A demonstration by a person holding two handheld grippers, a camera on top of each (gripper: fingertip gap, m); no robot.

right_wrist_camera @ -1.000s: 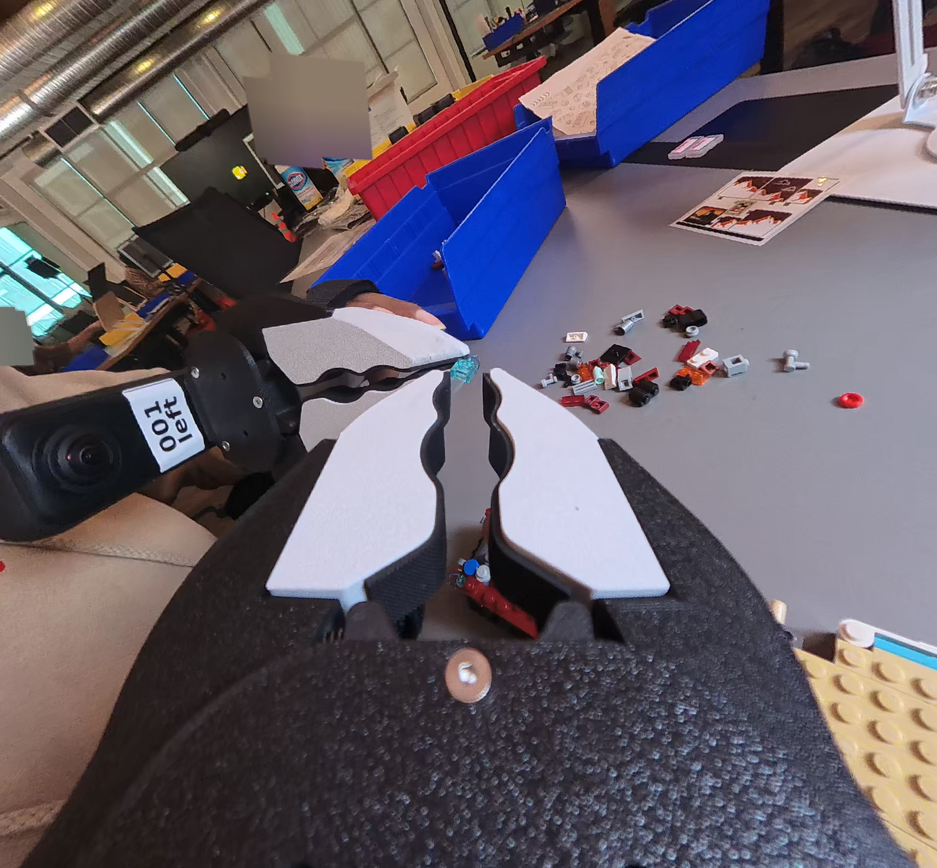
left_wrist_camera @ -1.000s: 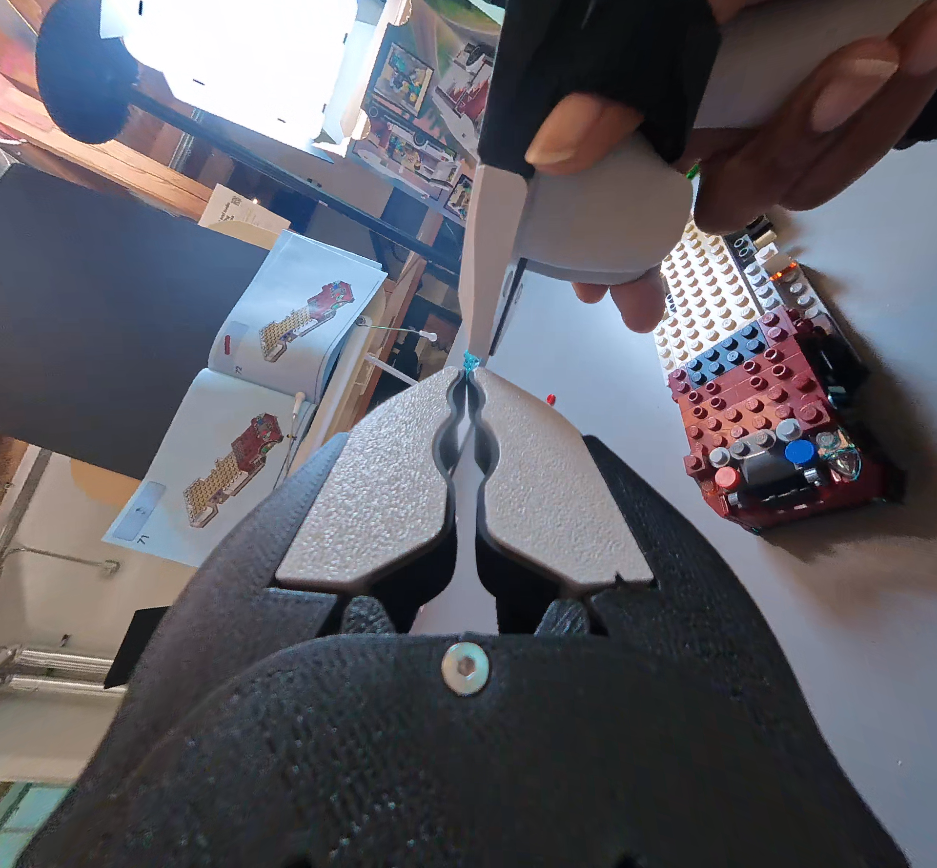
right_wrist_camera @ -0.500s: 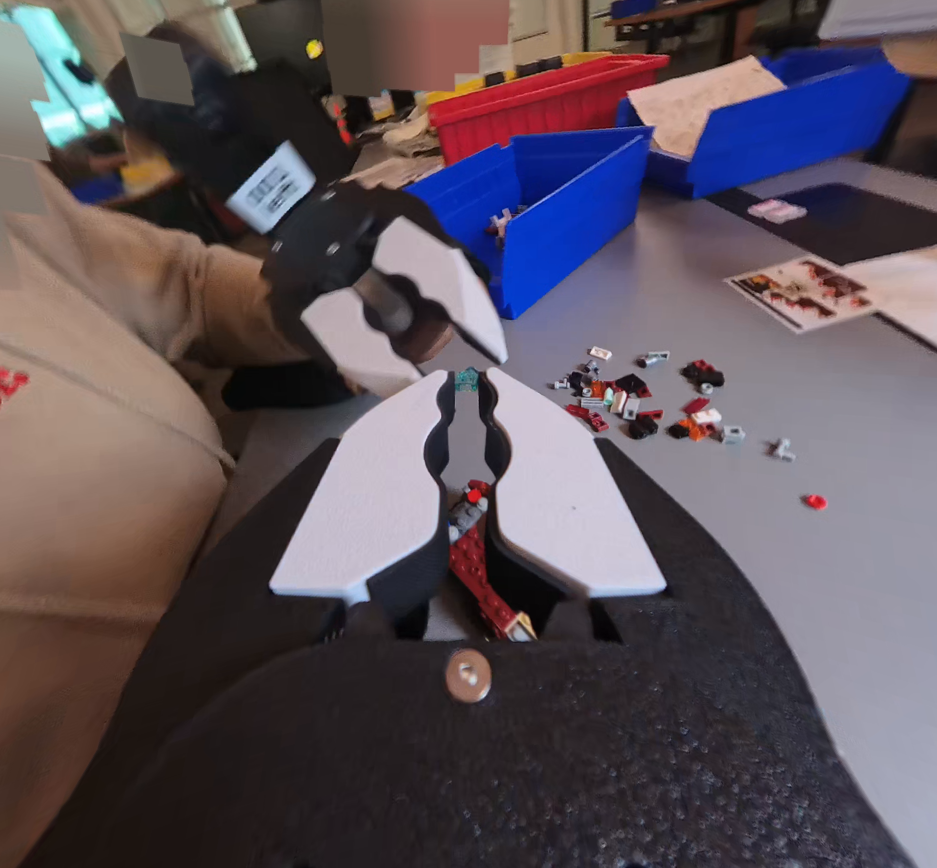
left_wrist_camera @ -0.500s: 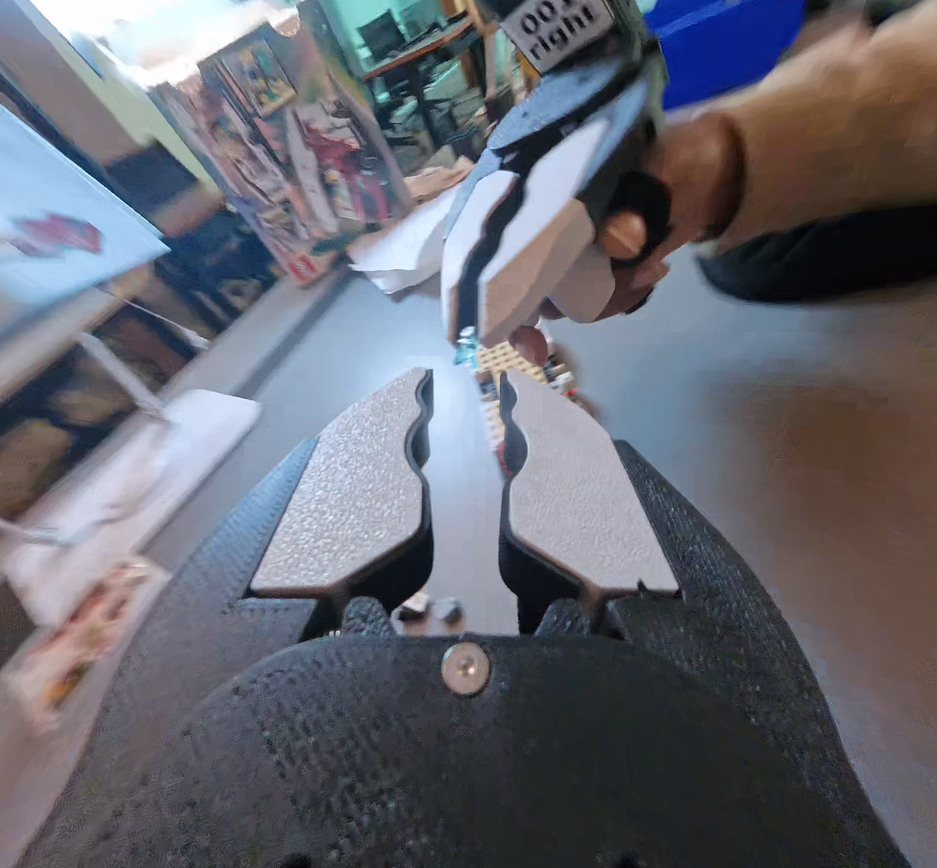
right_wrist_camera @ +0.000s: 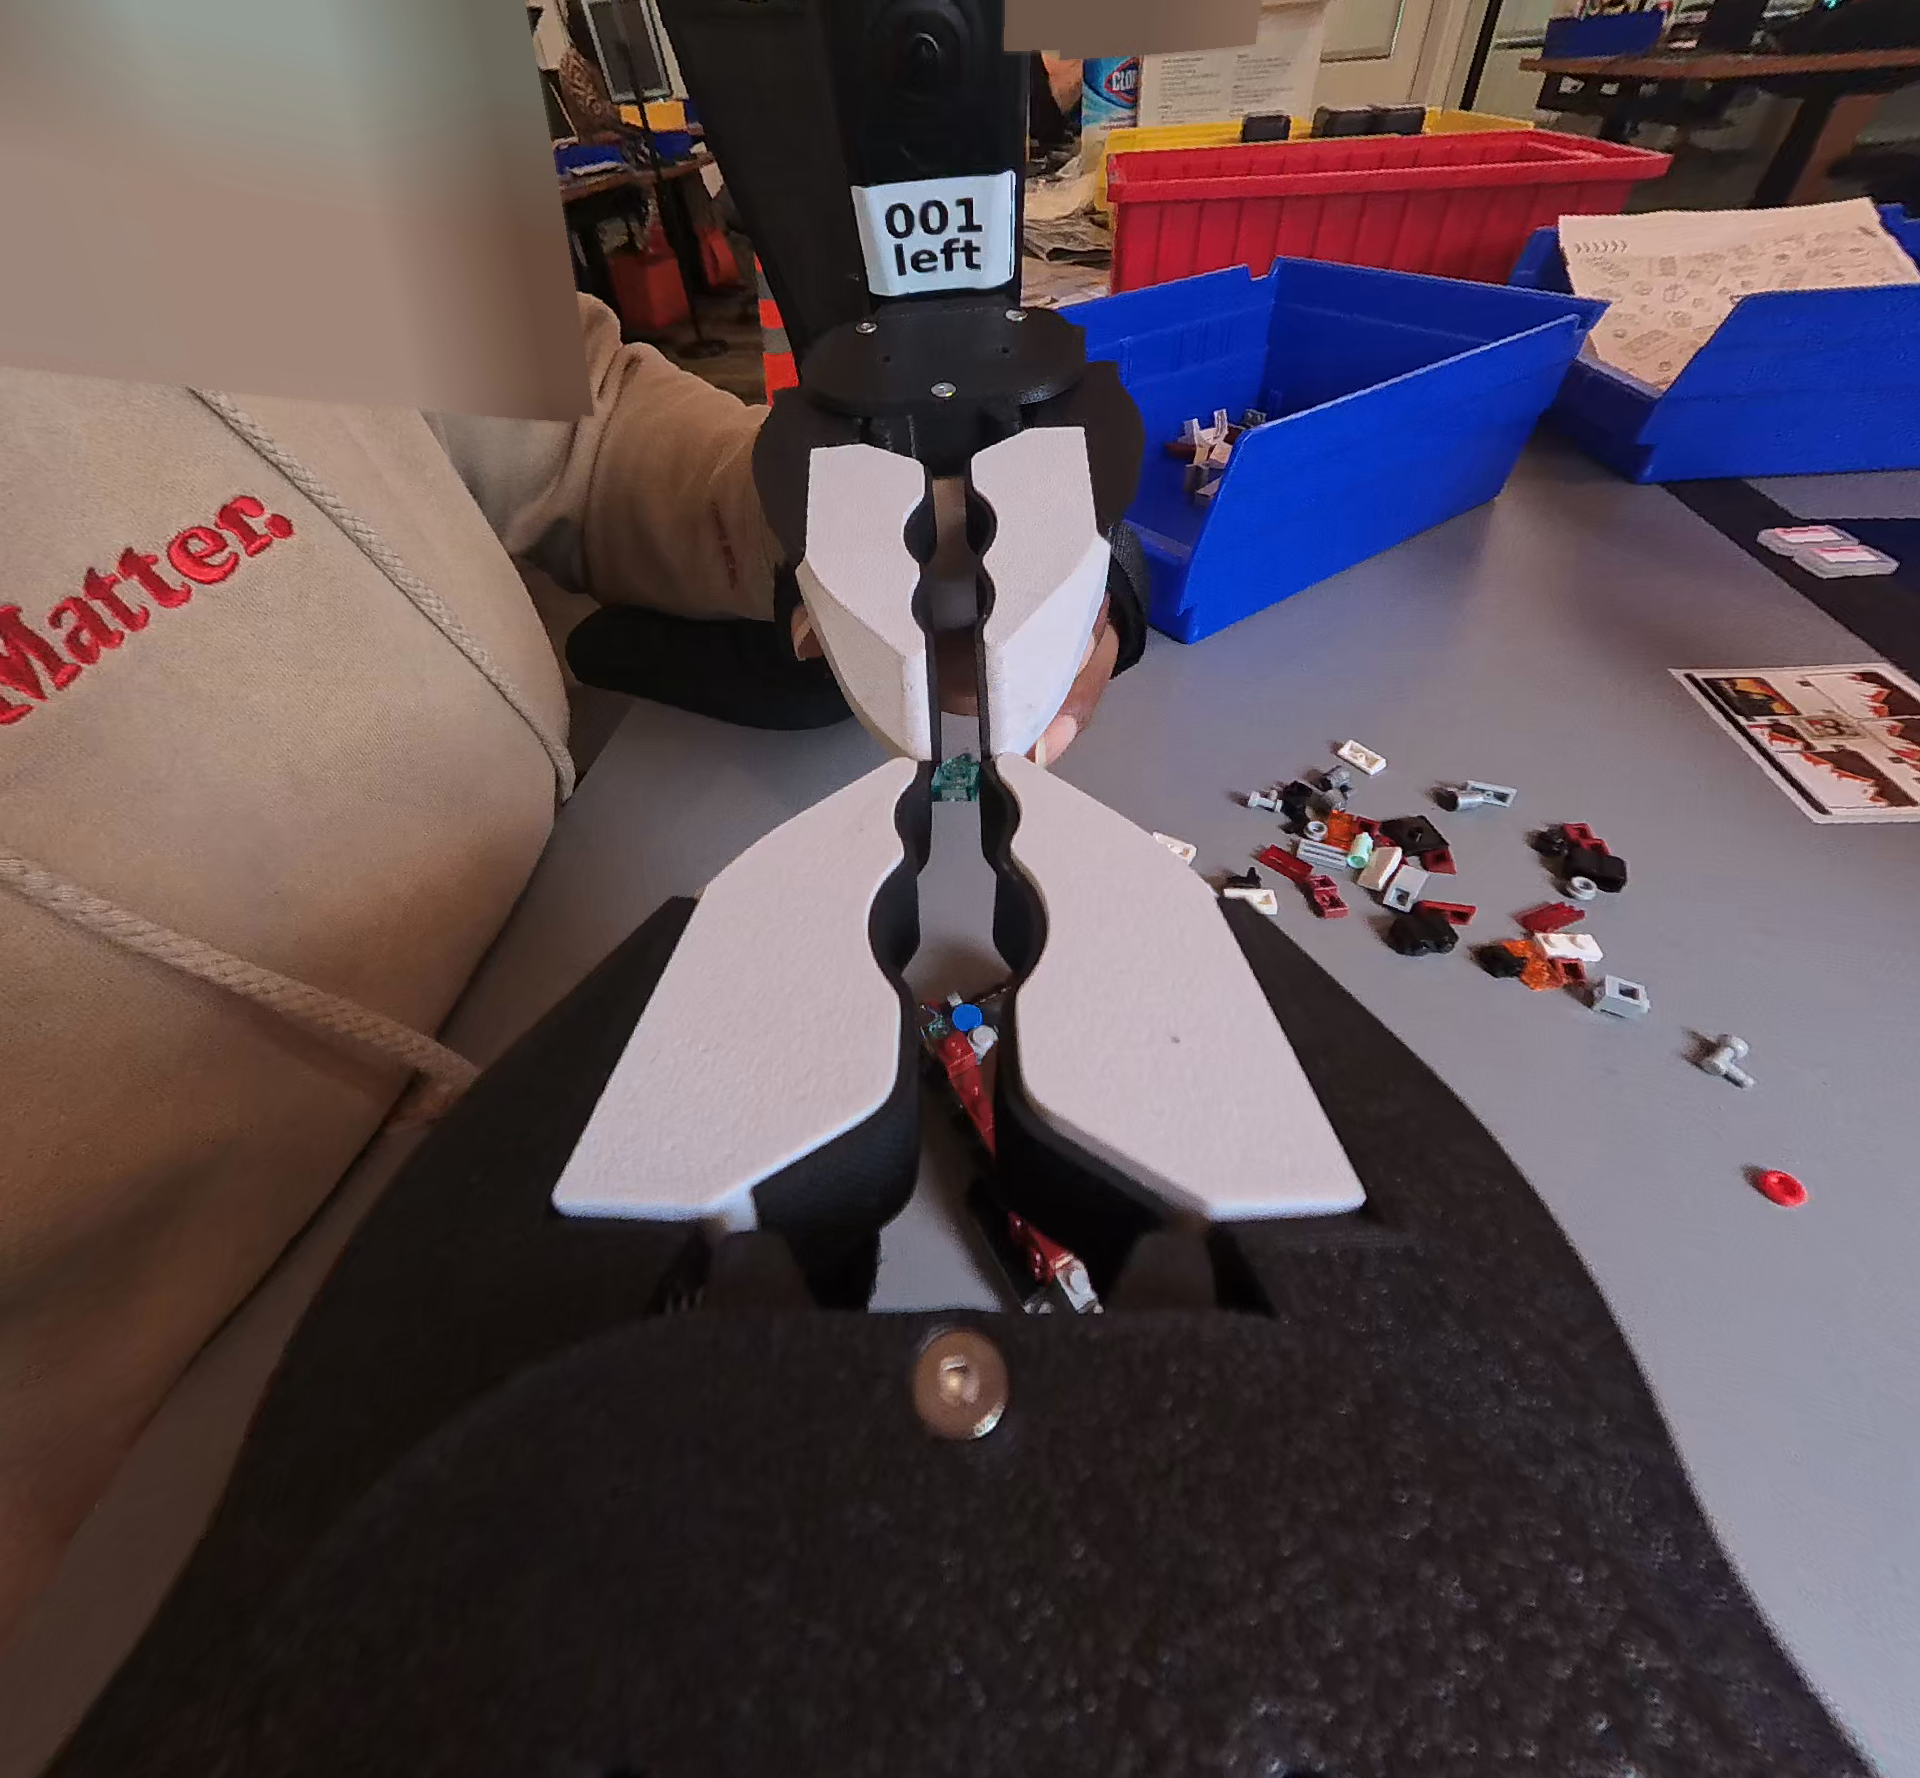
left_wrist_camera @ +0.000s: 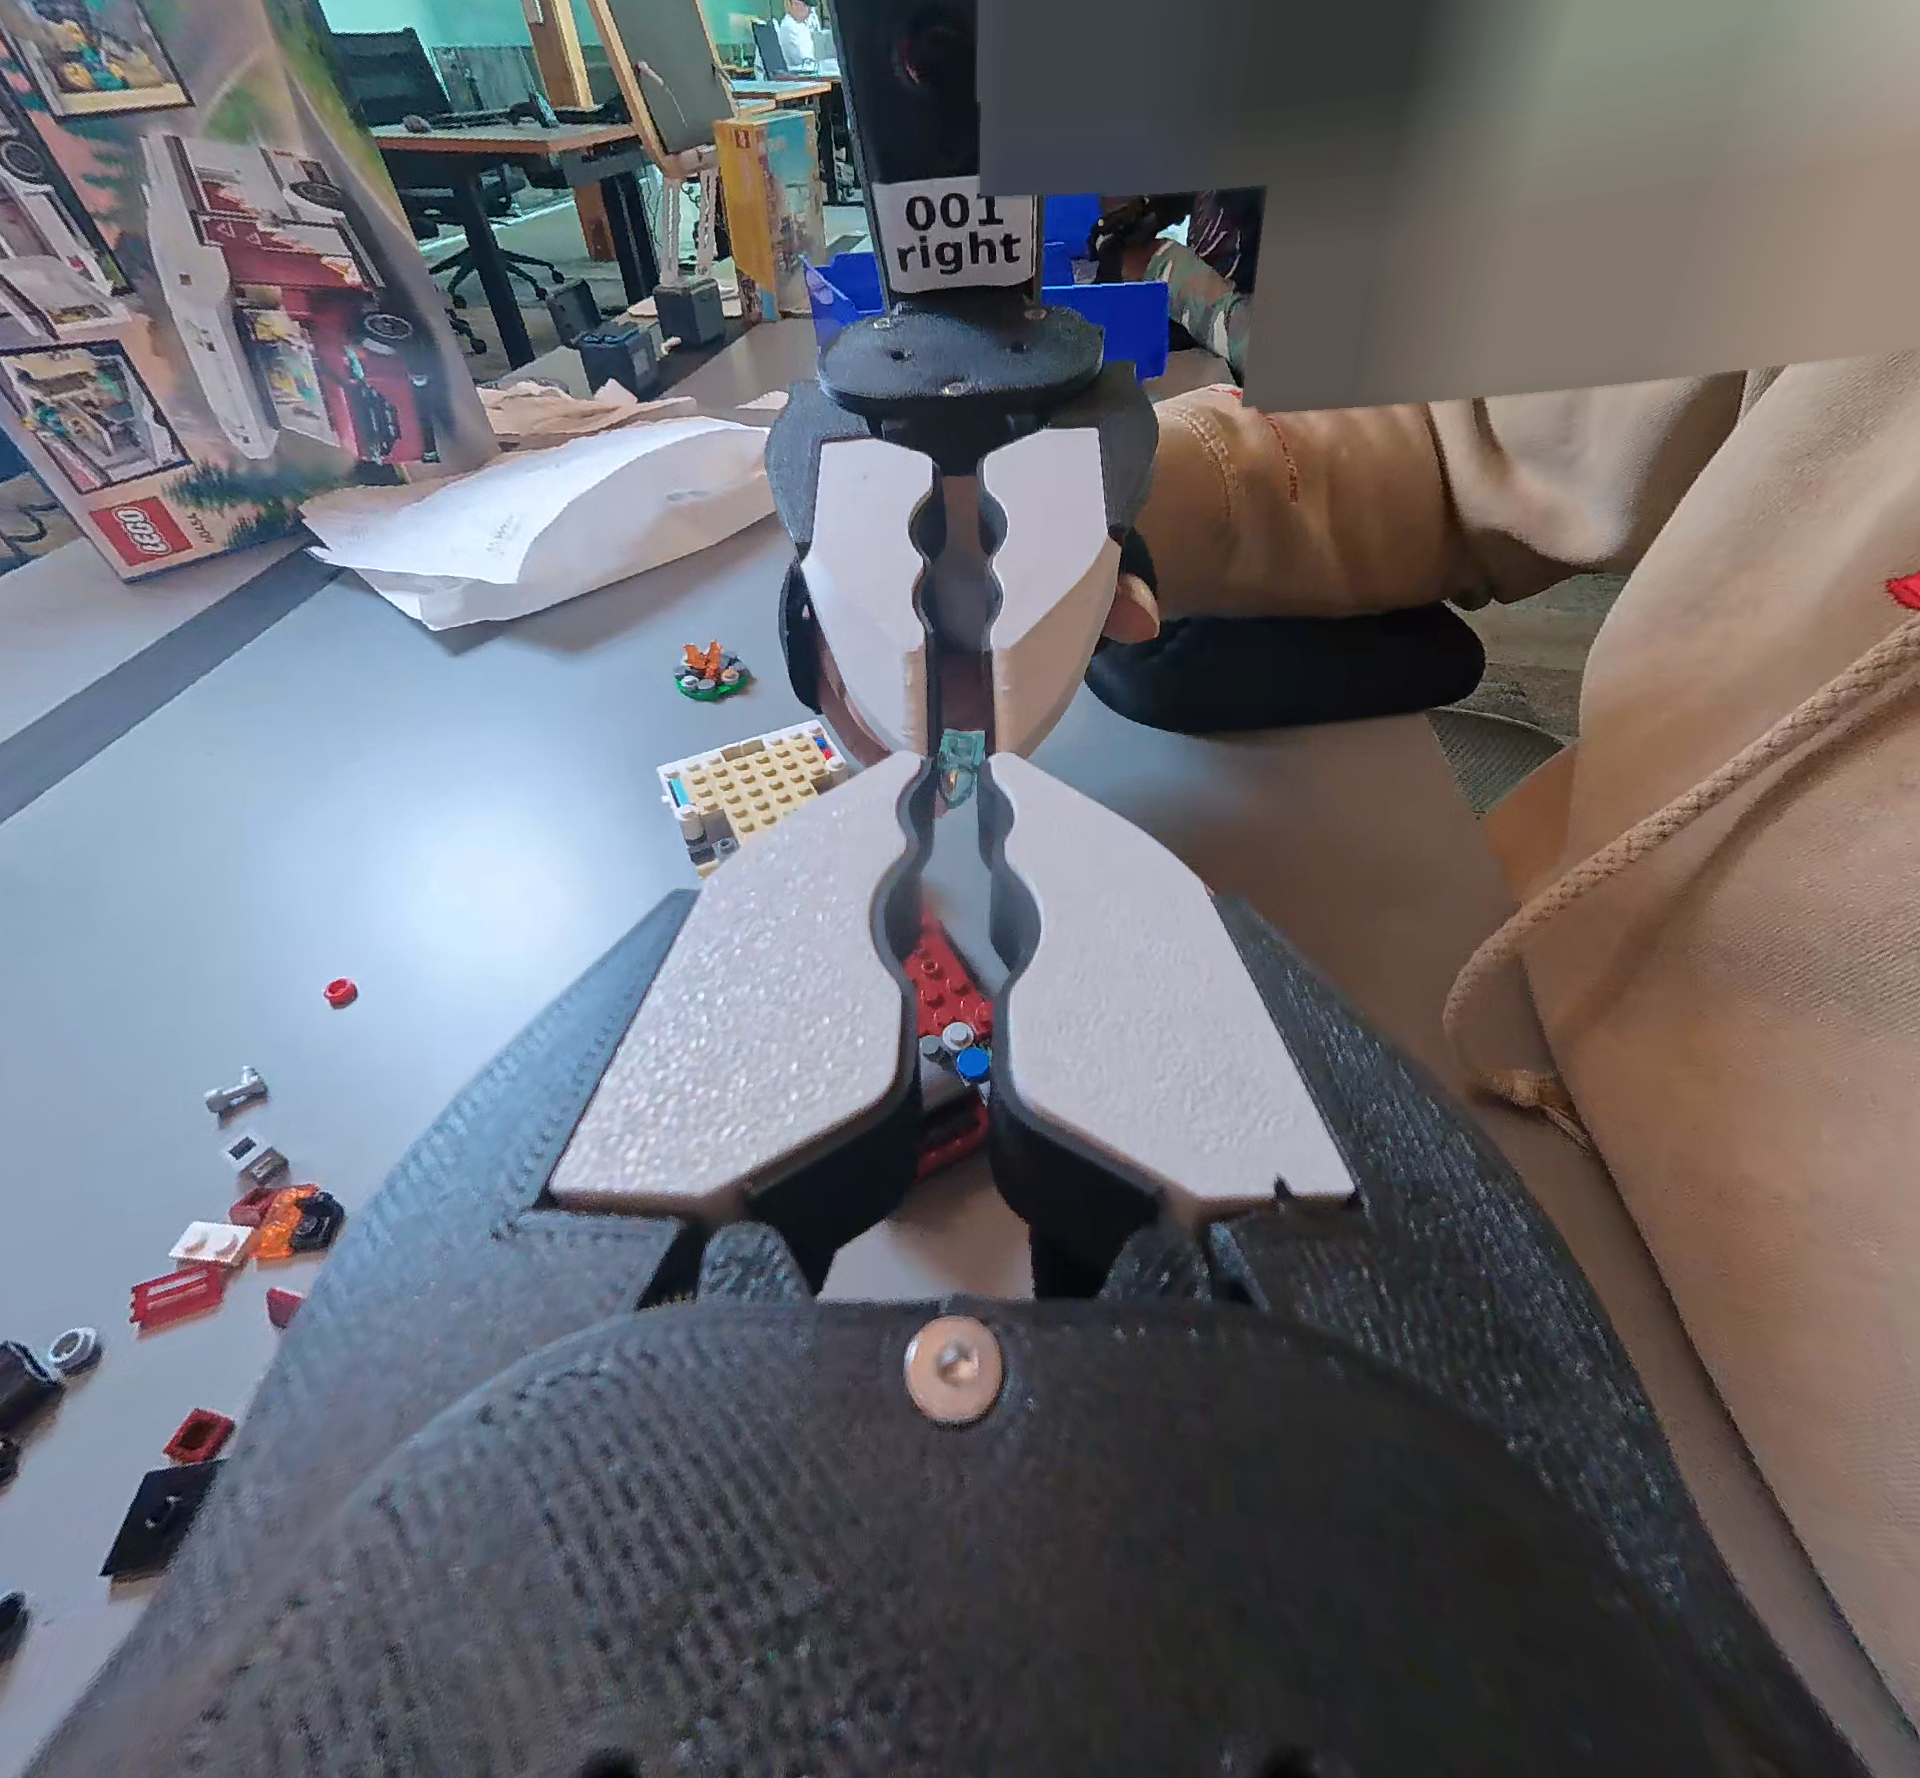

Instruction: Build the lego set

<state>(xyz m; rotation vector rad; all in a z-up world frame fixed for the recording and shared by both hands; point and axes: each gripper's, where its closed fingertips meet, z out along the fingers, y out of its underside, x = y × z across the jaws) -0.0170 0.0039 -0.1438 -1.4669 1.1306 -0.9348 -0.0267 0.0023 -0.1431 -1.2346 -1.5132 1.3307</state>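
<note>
A small translucent teal piece (left_wrist_camera: 958, 778) is pinched tip to tip between the facing left gripper (left_wrist_camera: 954, 781) and right gripper (right_wrist_camera: 958, 781), both clamped on it.

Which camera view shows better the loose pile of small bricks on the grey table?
The right wrist view: the loose pile of small bricks lies whole and unobstructed beside the right gripper. The left wrist view catches only some pieces at its left edge, cut off by the frame.

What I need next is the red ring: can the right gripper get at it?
Probably: nothing stands around the red ring on the table, but the right gripper has a teal piece between its tips.
</note>
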